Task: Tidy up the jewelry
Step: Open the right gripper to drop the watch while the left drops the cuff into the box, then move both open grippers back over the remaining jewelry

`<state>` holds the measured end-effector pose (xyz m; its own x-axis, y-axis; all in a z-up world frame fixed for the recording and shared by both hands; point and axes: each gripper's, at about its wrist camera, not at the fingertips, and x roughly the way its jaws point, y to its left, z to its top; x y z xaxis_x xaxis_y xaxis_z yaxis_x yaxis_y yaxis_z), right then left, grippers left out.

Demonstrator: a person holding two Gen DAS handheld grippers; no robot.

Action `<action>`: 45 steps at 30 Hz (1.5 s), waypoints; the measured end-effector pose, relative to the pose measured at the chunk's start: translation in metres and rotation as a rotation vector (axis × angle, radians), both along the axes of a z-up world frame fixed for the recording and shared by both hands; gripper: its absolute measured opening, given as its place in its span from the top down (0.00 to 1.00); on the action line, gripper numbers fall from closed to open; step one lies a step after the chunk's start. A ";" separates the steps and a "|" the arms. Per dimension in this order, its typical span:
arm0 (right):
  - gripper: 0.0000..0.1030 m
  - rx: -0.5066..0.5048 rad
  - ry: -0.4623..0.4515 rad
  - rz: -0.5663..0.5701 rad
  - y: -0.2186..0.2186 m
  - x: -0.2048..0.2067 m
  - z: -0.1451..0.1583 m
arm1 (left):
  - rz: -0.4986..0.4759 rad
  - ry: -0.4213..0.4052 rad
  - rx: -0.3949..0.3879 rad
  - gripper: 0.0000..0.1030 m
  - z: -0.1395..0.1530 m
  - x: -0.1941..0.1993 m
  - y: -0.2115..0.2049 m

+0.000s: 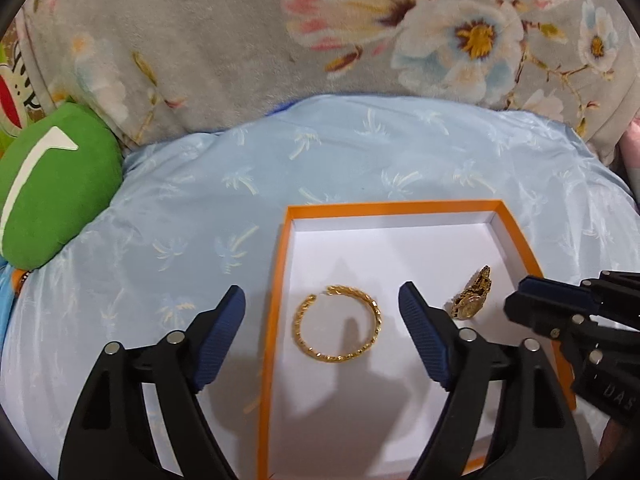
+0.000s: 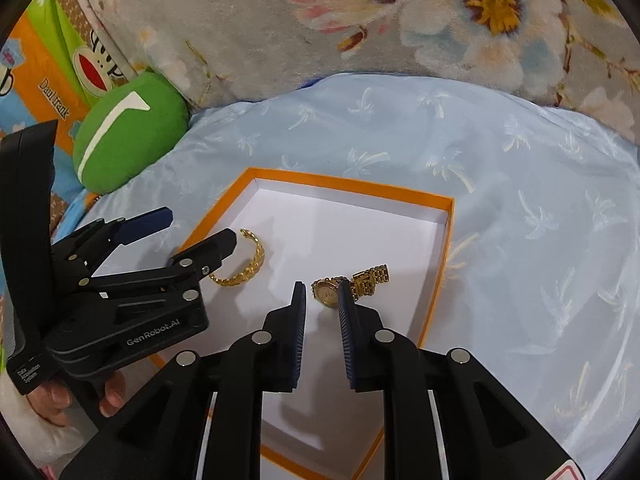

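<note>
A gold open bangle (image 1: 338, 325) lies on the white floor of an orange-rimmed box (image 1: 394, 208). A gold watch (image 1: 472, 300) lies to its right in the same box. My left gripper (image 1: 322, 300) is open and empty, its fingers standing either side of the bangle, above it. In the right wrist view the bangle (image 2: 244, 266) and watch (image 2: 352, 286) lie in the box (image 2: 348, 184). My right gripper (image 2: 322, 294) is narrowly open just before the watch face, holding nothing. The left gripper (image 2: 196, 228) shows there, open.
The box sits on a light blue palm-print cloth (image 1: 360, 148). A green plush (image 1: 56, 184) lies at the left. A grey floral blanket (image 1: 240, 32) rises behind. A patterned orange and green fabric (image 2: 44, 60) is at the far left.
</note>
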<state>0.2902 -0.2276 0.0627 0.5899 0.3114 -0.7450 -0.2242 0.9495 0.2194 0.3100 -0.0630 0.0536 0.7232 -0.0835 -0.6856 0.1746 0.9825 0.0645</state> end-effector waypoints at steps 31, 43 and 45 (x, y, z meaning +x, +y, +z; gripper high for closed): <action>0.92 -0.093 0.018 -0.145 0.016 -0.012 0.000 | 0.116 0.082 -0.096 0.24 -0.012 -0.042 0.055; 0.90 -0.147 -0.031 -0.100 0.020 -0.147 0.013 | 0.106 0.073 -0.084 0.24 0.002 -0.109 0.074; 0.89 -0.139 -0.020 -0.084 0.019 -0.168 0.006 | 0.107 0.083 -0.082 0.24 -0.001 -0.123 0.079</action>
<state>0.1219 -0.2084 0.0691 0.6247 0.1552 -0.7653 -0.1453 0.9860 0.0814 0.1870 0.0163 0.0523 0.6724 -0.0672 -0.7371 0.0698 0.9972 -0.0273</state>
